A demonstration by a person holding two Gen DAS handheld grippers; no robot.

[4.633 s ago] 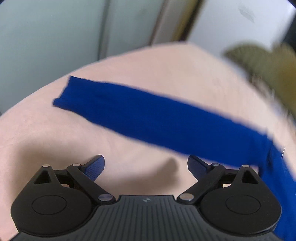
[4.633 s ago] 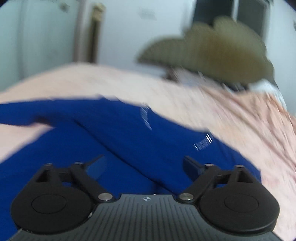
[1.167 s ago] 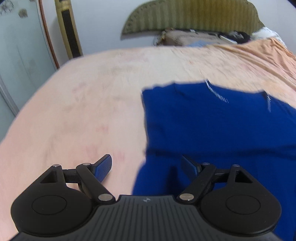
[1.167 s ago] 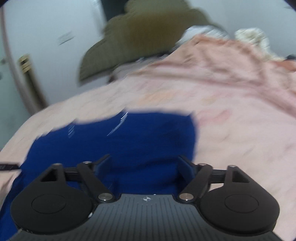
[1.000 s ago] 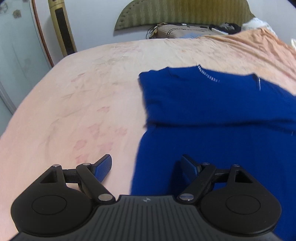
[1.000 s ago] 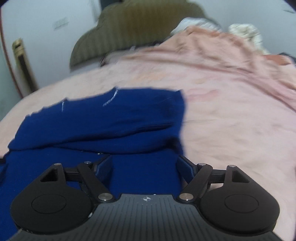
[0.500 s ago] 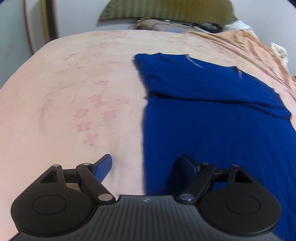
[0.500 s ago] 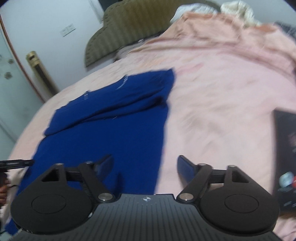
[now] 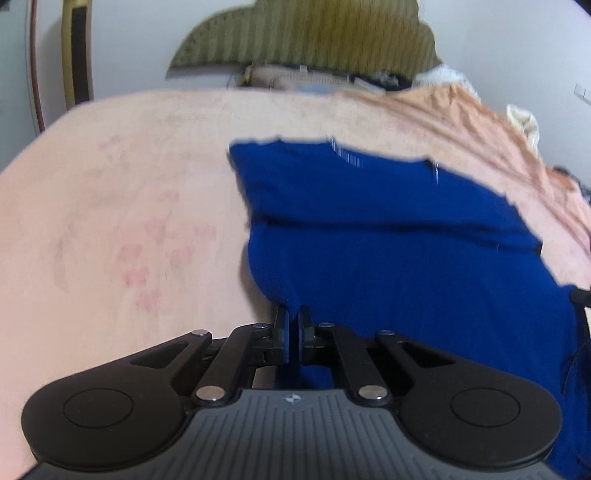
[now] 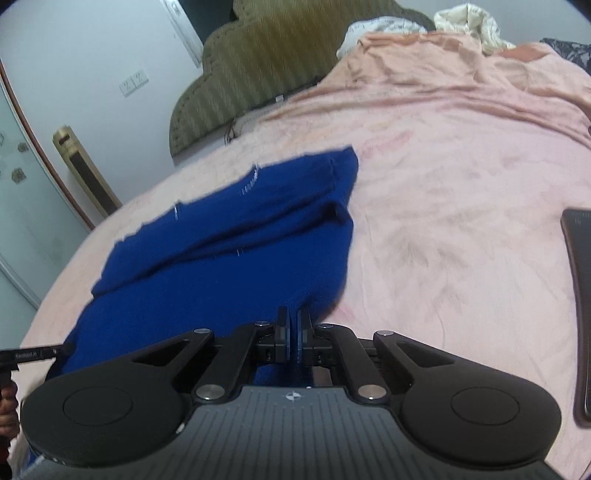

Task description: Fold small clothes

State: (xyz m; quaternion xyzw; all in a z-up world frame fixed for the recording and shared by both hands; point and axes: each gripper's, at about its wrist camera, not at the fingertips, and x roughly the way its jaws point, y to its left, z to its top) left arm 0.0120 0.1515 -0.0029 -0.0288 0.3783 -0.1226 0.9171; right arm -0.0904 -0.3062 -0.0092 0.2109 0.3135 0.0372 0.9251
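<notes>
A blue garment (image 9: 388, 236) lies spread on a pink bed sheet (image 9: 122, 192), with its sleeves folded across its far part. My left gripper (image 9: 293, 314) is shut on the garment's near left corner. In the right wrist view the same blue garment (image 10: 229, 251) lies ahead, and my right gripper (image 10: 294, 314) is shut on its near right corner. The left gripper's tip (image 10: 33, 356) shows at the left edge of that view, at the other near corner. The pinched hem is slightly raised at both corners.
An olive headboard (image 9: 306, 33) and clutter stand at the bed's far end. Rumpled pink bedding (image 10: 461, 66) piles at the far right. A dark flat device (image 10: 580, 302) lies on the bed at the right. A gold upright unit (image 10: 85, 170) stands by the wall.
Both grippers were open over the garment's near edge half a second ago. Both have now shut on its near corners, and the hem has lifted slightly.
</notes>
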